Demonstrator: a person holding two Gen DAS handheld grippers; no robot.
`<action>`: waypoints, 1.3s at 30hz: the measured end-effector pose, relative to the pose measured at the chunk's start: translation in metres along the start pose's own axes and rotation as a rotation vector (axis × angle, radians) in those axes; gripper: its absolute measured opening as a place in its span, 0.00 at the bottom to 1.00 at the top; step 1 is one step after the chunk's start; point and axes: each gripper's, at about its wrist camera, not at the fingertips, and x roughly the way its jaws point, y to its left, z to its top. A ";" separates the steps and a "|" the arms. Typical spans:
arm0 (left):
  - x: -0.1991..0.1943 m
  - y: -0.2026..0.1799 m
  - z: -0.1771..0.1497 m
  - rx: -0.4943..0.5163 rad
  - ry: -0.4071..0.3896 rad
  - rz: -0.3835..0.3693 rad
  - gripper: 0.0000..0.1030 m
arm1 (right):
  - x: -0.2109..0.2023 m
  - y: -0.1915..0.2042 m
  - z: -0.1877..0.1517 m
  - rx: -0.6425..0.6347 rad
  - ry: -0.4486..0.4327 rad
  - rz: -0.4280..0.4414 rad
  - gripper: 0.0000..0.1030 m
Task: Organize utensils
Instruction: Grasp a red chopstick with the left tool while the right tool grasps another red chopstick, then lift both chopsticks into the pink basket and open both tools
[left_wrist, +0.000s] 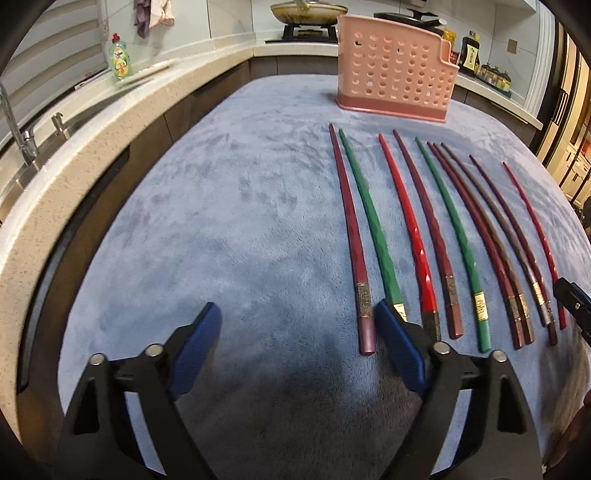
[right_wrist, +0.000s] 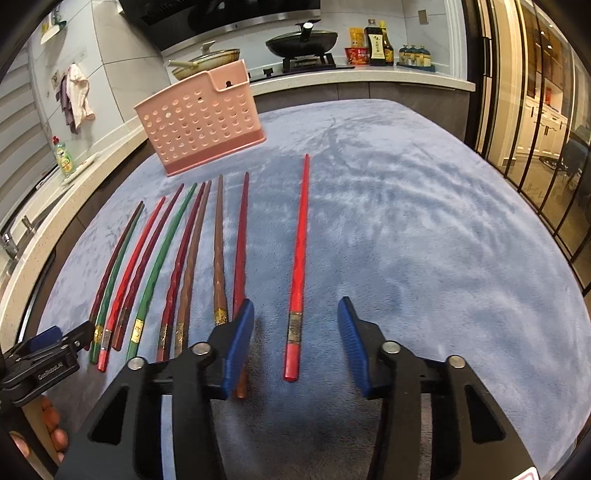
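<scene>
Fingers of the right gripper (right_wrist: 295, 345), blue-padded, stand apart and straddle the gilt-banded butt end of a lone red chopstick (right_wrist: 300, 266); neither pad touches it, and it lies flat on the grey-blue plush cloth (right_wrist: 424, 240) that covers the worktop. Fingers of the left gripper (left_wrist: 299, 334) are likewise spread wide with only cloth between them; the right-hand pad sits just over the butt end of a green chopstick (left_wrist: 371, 225), whether touching it cannot be told. Beside each gripper lies the row of chopsticks (left_wrist: 443, 236), red, green, maroon and brown, side by side with their banded ends toward the cameras and their tips toward a pink perforated utensil holder (left_wrist: 395, 70), which stands upright on the cloth just beyond the tips. The lone red chopstick lies apart from the row, on its right. Farther out, a stone counter (left_wrist: 155, 99) carries a green detergent bottle (left_wrist: 120, 57), and two pans sit on a stove (right_wrist: 306, 61).
</scene>
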 end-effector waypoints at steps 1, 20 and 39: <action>0.000 -0.001 -0.001 0.004 -0.007 0.002 0.78 | 0.001 0.000 -0.001 -0.003 0.004 -0.001 0.31; -0.009 -0.003 0.003 0.004 -0.001 -0.073 0.09 | -0.002 -0.010 -0.002 0.010 0.017 0.005 0.07; -0.093 0.023 0.099 -0.033 -0.214 -0.144 0.07 | -0.097 -0.017 0.112 0.007 -0.255 0.088 0.07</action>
